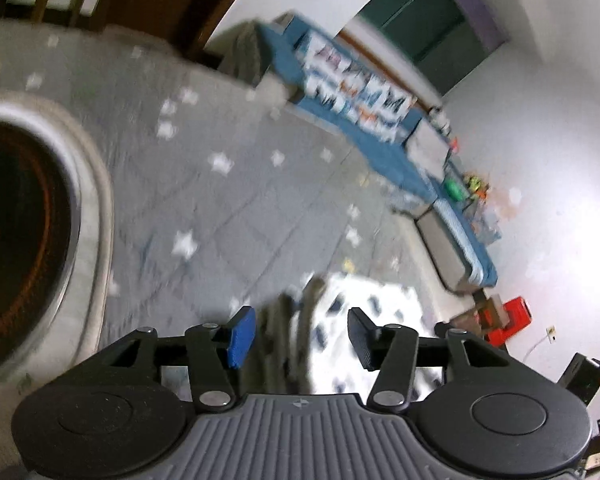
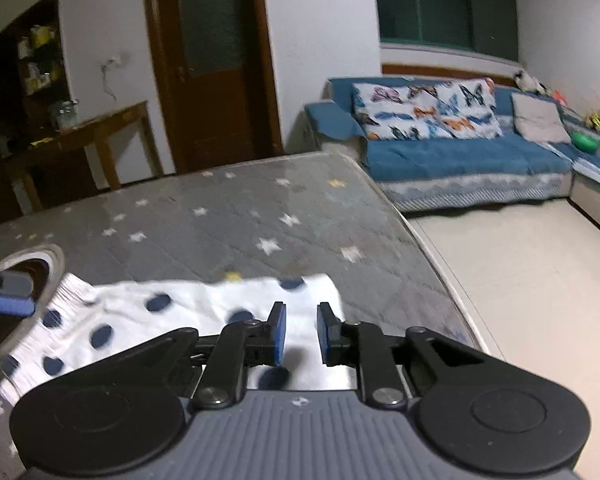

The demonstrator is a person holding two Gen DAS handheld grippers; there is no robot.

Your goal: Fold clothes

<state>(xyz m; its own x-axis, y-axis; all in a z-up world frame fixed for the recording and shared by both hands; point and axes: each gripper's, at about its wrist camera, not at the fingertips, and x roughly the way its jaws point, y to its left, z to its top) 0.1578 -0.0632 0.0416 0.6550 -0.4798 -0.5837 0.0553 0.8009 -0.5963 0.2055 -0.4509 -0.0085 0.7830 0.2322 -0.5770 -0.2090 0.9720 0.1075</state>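
I see 1 white garment with dark blue dots [image 2: 180, 312] lying on the grey star-print table cover [image 2: 220, 216], bunched and creased in a rough band, so I judge it at most partly folded, with squaring and flattening left. My right gripper [image 2: 302, 332] hangs over its right end, jaws parted, clasping nothing. My left gripper [image 1: 300, 336] is spread wide, the blurred cloth just ahead between its fingers.

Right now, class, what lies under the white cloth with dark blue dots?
Under the white dotted cloth lies the grey star-patterned table cover. The covered part beneath it cannot be seen.
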